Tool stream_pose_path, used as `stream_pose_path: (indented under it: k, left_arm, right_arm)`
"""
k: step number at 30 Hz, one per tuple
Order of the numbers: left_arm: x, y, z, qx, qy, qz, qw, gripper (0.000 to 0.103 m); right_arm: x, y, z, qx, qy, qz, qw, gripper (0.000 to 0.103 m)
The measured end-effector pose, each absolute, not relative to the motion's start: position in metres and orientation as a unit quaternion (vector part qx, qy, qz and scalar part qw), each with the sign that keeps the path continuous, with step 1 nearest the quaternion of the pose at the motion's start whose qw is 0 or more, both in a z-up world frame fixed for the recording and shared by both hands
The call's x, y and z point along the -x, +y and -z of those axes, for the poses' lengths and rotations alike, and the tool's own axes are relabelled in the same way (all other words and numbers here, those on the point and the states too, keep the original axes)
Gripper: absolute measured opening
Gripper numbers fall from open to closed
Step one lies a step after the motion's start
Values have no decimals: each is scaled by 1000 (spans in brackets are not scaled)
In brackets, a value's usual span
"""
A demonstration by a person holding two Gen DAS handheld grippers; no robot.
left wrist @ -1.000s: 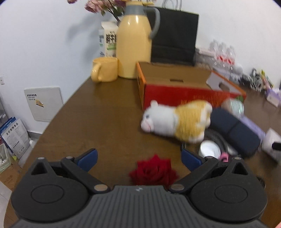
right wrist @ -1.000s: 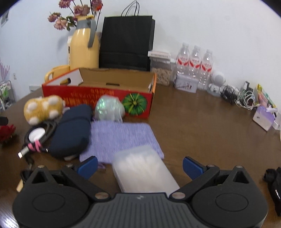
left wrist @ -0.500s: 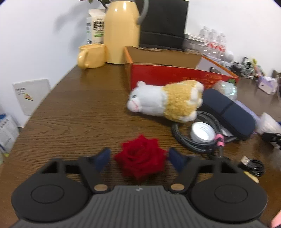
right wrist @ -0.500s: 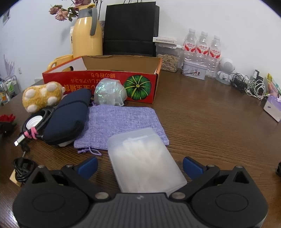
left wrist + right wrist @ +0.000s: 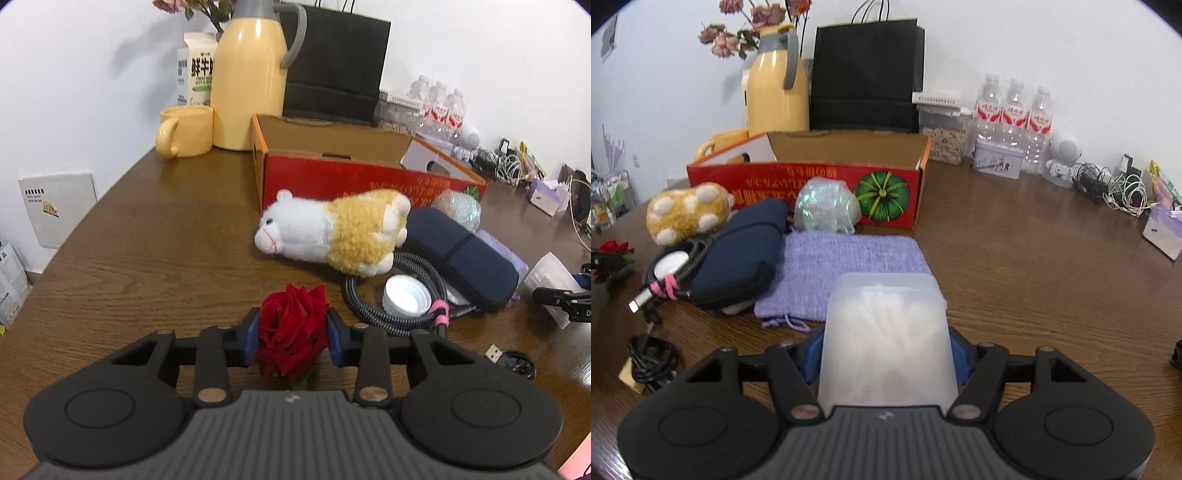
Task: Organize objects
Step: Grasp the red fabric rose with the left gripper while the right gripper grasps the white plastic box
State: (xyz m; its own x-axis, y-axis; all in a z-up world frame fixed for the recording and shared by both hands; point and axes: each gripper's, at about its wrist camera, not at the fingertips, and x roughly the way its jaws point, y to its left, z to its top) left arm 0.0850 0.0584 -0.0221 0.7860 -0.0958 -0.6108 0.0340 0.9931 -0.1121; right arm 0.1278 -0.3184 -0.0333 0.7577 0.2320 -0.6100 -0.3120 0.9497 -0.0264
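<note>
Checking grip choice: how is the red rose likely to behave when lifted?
The red rose is probably light and soft: layered petals bulge between the closing left hand-held gripper pads, touching both. Likely crushable, so petals could deform. Its short stem may let it tilt.

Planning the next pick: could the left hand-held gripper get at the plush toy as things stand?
Probably not yet: the left hand-held gripper is closing on the red rose, so it's occupied. The path over bare table to the plush toy looks clear.

- A deep red rose (image 5: 293, 325) is seen.
- The plush toy (image 5: 334, 230) is coloured white and yellow.
- The box (image 5: 812, 192) is printed red, with a green pumpkin.
- The pouch (image 5: 846, 266) is knitted lilac.
</note>
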Motion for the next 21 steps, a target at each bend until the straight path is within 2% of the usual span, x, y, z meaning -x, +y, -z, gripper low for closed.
stream_pose_path:
  k: [10,21]
  left_arm:
    - [-92,55,-19,43,255,31,965,36]
    - [-166,22,-67,61,178,44,981,36]
  right_arm:
    - [-139,-308,-2,56,251,-150,955,64]
    - [-209,-257,-55,13,168,-166,972,64]
